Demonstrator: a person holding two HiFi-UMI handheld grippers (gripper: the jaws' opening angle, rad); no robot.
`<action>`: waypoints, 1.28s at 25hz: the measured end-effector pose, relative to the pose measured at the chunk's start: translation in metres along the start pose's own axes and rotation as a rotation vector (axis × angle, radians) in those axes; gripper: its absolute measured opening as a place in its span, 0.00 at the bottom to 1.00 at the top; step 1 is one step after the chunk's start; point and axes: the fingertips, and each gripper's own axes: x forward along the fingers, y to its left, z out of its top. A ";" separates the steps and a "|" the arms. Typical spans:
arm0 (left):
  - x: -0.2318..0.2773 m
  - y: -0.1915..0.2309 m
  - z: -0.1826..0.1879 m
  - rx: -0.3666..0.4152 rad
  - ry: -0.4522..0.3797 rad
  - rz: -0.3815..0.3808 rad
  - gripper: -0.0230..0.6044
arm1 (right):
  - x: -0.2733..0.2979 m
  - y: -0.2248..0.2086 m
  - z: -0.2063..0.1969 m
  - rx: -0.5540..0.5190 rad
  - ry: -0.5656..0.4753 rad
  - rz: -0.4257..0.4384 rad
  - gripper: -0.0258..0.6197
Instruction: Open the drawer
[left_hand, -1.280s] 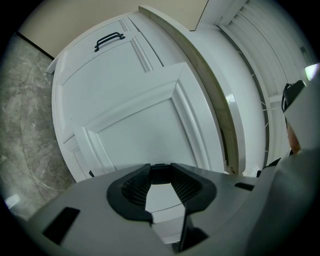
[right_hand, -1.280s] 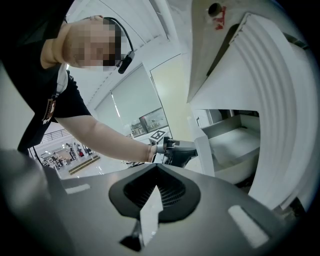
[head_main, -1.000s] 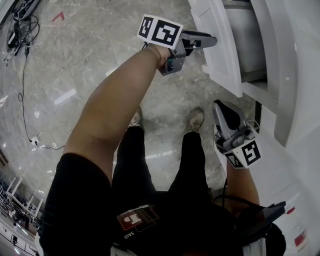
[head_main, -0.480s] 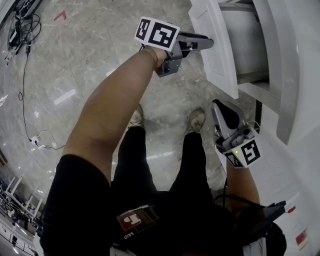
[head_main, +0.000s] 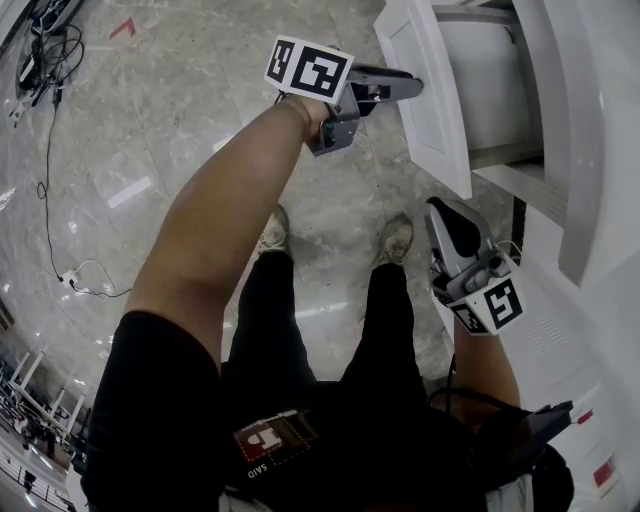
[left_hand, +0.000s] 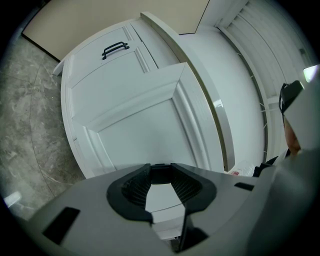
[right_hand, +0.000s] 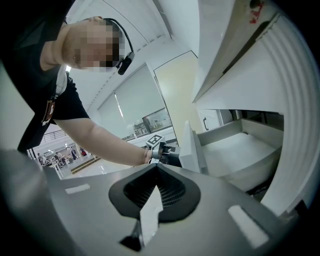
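The white drawer stands pulled out of the cabinet; its panelled front (head_main: 428, 95) (left_hand: 150, 130) faces the floor side, and its bare inside (head_main: 492, 70) (right_hand: 235, 145) shows behind it. My left gripper (head_main: 410, 85) (left_hand: 160, 170) points level at the front panel and is shut on the dark drawer handle (left_hand: 160, 173), which only shows as a dark piece between the pads. In the right gripper view the left gripper (right_hand: 167, 150) sits against the drawer front. My right gripper (head_main: 445, 215) (right_hand: 157, 169) hangs low beside the cabinet, shut and holding nothing.
The white cabinet body (head_main: 600, 200) runs along the right. A neighbouring cabinet front has a black handle (left_hand: 115, 49). The person's shoes (head_main: 392, 240) stand on the marble floor below the drawer. Cables (head_main: 45, 120) lie at the far left.
The left gripper and the drawer front have shifted slightly left in the head view, so the drawer is out a little further. The right gripper has stayed put.
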 end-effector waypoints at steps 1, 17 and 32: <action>-0.001 0.000 -0.001 0.000 0.001 0.000 0.24 | 0.000 0.001 0.000 -0.001 0.001 0.002 0.04; -0.035 0.005 -0.009 -0.009 -0.002 -0.011 0.24 | 0.023 0.024 -0.004 -0.007 0.022 0.031 0.04; -0.058 0.005 -0.023 -0.007 -0.014 -0.004 0.24 | 0.014 0.048 -0.003 0.001 -0.006 0.051 0.04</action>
